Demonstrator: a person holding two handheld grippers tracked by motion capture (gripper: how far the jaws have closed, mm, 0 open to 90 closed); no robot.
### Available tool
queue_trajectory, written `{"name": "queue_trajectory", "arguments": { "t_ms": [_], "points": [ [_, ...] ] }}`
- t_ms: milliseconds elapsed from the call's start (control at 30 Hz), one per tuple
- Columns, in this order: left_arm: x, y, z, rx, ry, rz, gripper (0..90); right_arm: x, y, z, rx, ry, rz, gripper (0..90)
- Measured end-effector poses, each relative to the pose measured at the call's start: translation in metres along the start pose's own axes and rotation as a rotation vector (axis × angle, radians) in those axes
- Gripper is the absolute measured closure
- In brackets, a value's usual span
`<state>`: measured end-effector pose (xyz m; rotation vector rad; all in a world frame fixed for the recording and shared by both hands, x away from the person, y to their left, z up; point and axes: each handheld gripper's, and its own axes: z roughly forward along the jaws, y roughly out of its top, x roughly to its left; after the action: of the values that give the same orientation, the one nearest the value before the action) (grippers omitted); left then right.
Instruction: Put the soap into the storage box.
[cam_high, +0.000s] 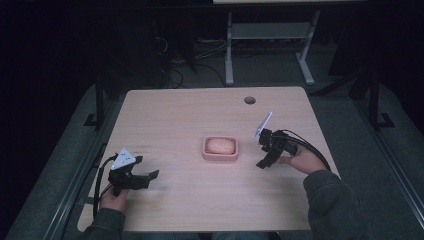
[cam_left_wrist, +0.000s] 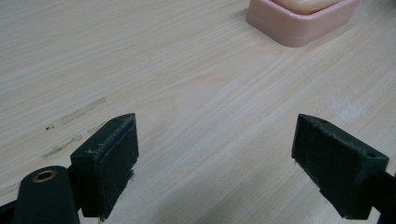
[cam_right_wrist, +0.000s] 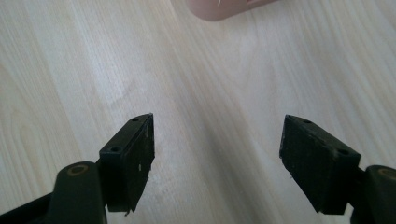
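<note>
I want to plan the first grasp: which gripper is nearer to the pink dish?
Right. The right gripper sits just right of the pink dish, jaws open. The left gripper is farther off, toward the table's near-left, also open.

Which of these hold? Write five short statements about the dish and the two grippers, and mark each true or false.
1. The pink dish sits on the table between the two grippers. True.
2. The left gripper is shut on the dish. False: its jaws stand wide apart over bare wood.
3. The right gripper is open. True.
4. The dish is empty. False: a pale lump lies in it.
5. The right gripper touches the dish. False: bare table lies between them.
</note>
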<state>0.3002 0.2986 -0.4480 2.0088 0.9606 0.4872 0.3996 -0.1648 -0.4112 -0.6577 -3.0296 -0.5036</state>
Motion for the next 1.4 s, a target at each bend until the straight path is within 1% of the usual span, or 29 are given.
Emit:
{"name": "queue_trajectory", "arguments": {
  "t_ms": [67,133,400,467,500,700,800,833,1033,1067,1233,1300,1367,1400],
  "points": [
    [0.0,0.0,0.0,0.001,0.0,0.0,14.3,0.0,-0.003,0.0,-0.006,-0.001,-0.001,26.0],
    [0.0,0.0,0.0,0.001,-0.001,-0.002,14.3,0.001,-0.006,0.0,0.0,0.0,0.004,25.7],
    [0.0,0.0,0.0,0.002,-0.002,0.0,14.3,0.006,-0.017,0.001,-0.018,-0.005,0.014,26.0],
    [0.0,0.0,0.0,0.003,-0.003,0.0,14.3,0.007,-0.018,0.001,-0.014,-0.001,0.018,25.9],
    [0.0,0.0,0.001,0.003,-0.003,-0.001,14.3,0.007,-0.02,0.002,-0.011,-0.006,0.016,25.9],
    [0.0,0.0,0.001,0.005,-0.003,-0.003,14.3,0.012,-0.029,0.002,-0.029,-0.011,0.02,25.9],
    [0.0,0.0,0.001,0.004,-0.004,-0.004,14.3,0.013,-0.032,0.003,-0.024,-0.013,0.019,25.7],
    [0.0,0.0,0.001,0.004,-0.004,-0.004,14.3,0.016,-0.035,0.002,-0.032,-0.02,0.016,26.0],
    [0.0,-0.001,0.001,0.003,-0.007,-0.005,14.3,0.021,-0.044,0.003,-0.042,-0.024,0.026,25.9],
    [0.0,-0.001,0.001,0.003,-0.008,-0.006,14.3,0.022,-0.045,0.003,-0.04,-0.03,0.02,25.8],
    [-0.001,0.0,0.001,0.003,-0.016,-0.014,14.3,0.031,-0.057,0.004,-0.06,-0.037,0.031,25.3],
    [0.0,0.0,0.001,0.009,-0.016,0.002,14.3,0.035,-0.061,0.004,-0.067,-0.045,0.035,25.0],
    [0.0,0.0,0.002,0.008,-0.016,0.003,14.3,0.037,-0.064,0.005,-0.071,-0.047,0.039,24.8],
    [-0.001,0.0,0.002,0.001,-0.019,-0.007,14.3,0.039,-0.066,0.005,-0.076,-0.053,0.041,24.7]
  ]
}}
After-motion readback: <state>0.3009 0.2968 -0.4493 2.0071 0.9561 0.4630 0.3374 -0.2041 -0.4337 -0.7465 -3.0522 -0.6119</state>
